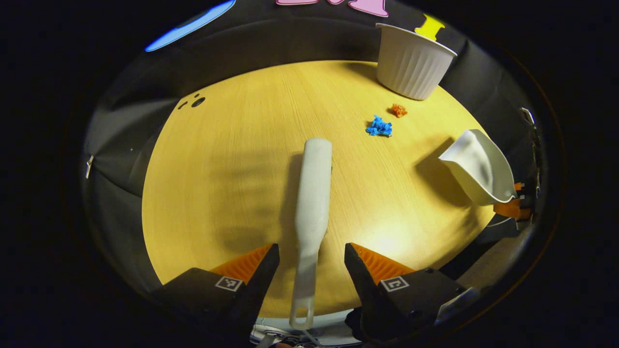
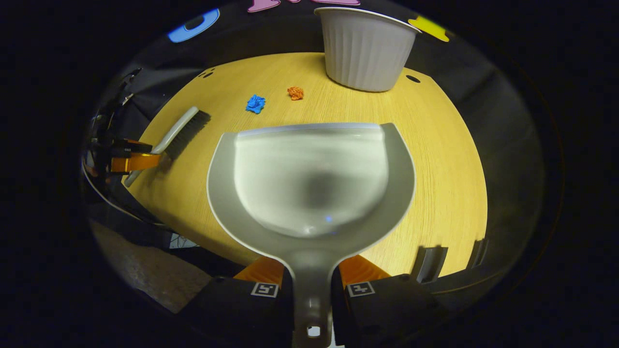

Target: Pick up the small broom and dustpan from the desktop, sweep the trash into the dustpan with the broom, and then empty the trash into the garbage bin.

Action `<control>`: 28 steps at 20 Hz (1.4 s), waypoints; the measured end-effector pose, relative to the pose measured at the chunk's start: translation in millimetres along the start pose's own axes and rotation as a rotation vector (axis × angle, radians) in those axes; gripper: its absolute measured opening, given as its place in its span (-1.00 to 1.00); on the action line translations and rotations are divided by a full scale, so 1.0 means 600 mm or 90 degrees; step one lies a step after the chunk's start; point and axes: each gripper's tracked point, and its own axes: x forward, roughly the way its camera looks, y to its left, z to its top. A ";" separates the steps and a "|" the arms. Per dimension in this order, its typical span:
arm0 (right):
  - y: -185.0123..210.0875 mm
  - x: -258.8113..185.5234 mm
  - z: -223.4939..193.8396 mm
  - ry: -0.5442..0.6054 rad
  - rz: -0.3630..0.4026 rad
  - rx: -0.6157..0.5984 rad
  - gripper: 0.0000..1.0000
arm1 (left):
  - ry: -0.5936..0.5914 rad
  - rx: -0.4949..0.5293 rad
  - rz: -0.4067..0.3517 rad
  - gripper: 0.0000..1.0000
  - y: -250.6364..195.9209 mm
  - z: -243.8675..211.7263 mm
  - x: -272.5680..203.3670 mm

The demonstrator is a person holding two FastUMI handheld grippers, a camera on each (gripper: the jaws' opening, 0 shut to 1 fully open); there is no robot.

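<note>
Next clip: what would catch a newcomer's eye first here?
The white dustpan, its handle clamped in the right gripper and held over the wooden table. Next, the white broom lying on the table between the open fingers of the left gripper. Farther back, blue trash and orange trash lie near the white ribbed bin.

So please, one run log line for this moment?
left gripper open around broom | right gripper shut on dustpan | trash unswept
</note>
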 end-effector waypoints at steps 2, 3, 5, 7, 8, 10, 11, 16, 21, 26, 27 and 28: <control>-0.008 -0.006 -0.009 0.002 -0.006 0.011 -0.27 | 0.022 0.002 -0.011 0.72 -0.003 -0.002 0.018; -0.012 -0.010 -0.011 0.002 -0.010 0.018 -0.37 | 0.030 0.004 -0.017 0.70 -0.006 -0.002 0.025; -0.019 -0.013 -0.016 0.003 -0.015 0.032 -0.37 | 0.044 0.009 -0.015 0.54 -0.006 -0.001 0.039; -0.024 -0.015 -0.020 0.004 -0.019 0.041 -0.27 | 0.054 0.013 -0.014 0.27 -0.006 -0.003 0.048; -0.025 -0.016 -0.020 0.005 -0.020 0.043 -0.27 | 0.058 0.012 -0.014 0.15 -0.006 -0.004 0.050; -0.026 -0.017 -0.020 0.007 -0.020 0.038 -0.27 | 0.067 0.007 -0.015 -0.05 -0.004 -0.007 0.055; -0.024 -0.018 -0.020 0.009 -0.019 0.029 -0.27 | 0.076 0.001 -0.019 -0.13 -0.005 -0.009 0.057; -0.007 -0.031 0.001 0.042 0.008 -0.047 -0.27 | 0.030 0.022 -0.002 -0.49 0.007 0.028 0.046; -0.023 -0.044 0.046 0.089 -0.003 -0.171 -0.27 | -0.040 0.112 0.006 -0.51 -0.017 0.148 0.052; -0.036 -0.009 0.061 0.148 -0.003 -0.212 -0.17 | -0.045 0.200 0.003 -0.51 -0.069 0.253 0.101; -0.040 -0.003 0.063 0.156 -0.002 -0.217 -0.27 | -0.035 0.213 0.009 -0.51 -0.075 0.265 0.116; -0.040 0.002 0.066 0.164 0.001 -0.218 -0.26 | -0.027 0.227 0.016 -0.51 -0.079 0.277 0.129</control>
